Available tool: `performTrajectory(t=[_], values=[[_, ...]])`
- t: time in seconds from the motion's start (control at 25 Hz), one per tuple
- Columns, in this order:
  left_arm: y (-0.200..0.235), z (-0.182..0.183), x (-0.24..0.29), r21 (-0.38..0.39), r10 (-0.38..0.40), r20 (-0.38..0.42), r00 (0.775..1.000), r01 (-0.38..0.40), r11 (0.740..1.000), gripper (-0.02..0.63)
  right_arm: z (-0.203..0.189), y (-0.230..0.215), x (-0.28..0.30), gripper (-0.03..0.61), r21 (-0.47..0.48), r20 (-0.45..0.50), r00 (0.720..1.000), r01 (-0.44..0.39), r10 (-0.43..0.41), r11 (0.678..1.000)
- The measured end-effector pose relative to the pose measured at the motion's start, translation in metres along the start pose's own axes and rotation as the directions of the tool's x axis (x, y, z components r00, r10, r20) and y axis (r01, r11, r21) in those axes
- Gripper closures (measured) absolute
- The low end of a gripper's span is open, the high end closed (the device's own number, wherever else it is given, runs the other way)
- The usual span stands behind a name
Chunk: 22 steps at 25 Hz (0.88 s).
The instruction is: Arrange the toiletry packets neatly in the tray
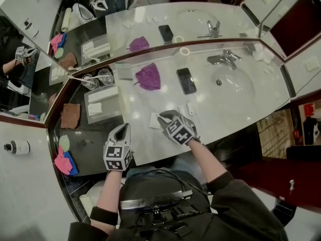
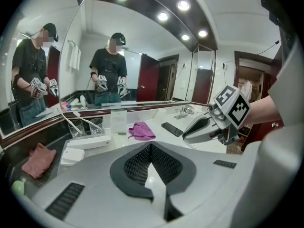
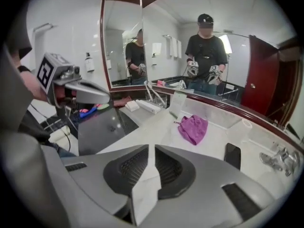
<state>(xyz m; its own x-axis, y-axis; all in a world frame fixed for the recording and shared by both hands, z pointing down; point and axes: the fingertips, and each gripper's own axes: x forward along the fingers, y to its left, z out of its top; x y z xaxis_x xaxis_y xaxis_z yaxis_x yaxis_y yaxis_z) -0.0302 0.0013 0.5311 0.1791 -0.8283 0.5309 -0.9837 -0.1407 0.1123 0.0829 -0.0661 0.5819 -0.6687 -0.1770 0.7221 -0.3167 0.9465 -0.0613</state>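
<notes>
Right gripper (image 3: 151, 151): fingers nearly closed, pinching white toiletry packet (image 3: 144, 189) edge-on between pads. Head view: sits at frame centre over pale bench (image 1: 134, 134). Left gripper (image 2: 151, 147): fingers fully together, holding nothing, lower left of centre. Tray (image 1: 108, 115) upper left of both grippers, white boxes inside, apart from held packet. Two loose packets (image 1: 190, 109) on bench just above right gripper.

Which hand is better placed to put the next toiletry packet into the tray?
Right, probably: the right claw grips a white packet, while the left claw is shut and empty, though nearer the tray.
</notes>
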Motion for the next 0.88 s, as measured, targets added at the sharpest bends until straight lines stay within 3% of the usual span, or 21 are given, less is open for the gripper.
performTrajectory(t=[0.12,0.32,0.56,0.88], values=[[0.0,-0.005,0.001,-0.008,-0.005,-0.006,1.0,0.005,1.0,0.612,-0.021,0.012,0.019,0.36,-0.109,-0.097,0.994,-0.057,0.046,0.992],[0.002,-0.018,0.003,-0.026,-0.013,-0.029,0.999,0.013,1.0,0.612,-0.047,0.021,0.05,0.158,-0.201,-0.236,0.968,-0.137,0.088,0.97],[0.006,-0.037,0.01,-0.047,-0.021,-0.059,0.998,0.018,0.999,0.612,-0.09,0.014,0.089,0.135,-0.26,-0.407,0.911,-0.193,0.075,0.946],[0.019,-0.052,0.01,-0.086,-0.008,-0.062,0.998,0.002,0.996,0.612,-0.108,0.013,0.12,0.135,-0.245,-0.488,0.868,-0.237,0.092,0.94]])
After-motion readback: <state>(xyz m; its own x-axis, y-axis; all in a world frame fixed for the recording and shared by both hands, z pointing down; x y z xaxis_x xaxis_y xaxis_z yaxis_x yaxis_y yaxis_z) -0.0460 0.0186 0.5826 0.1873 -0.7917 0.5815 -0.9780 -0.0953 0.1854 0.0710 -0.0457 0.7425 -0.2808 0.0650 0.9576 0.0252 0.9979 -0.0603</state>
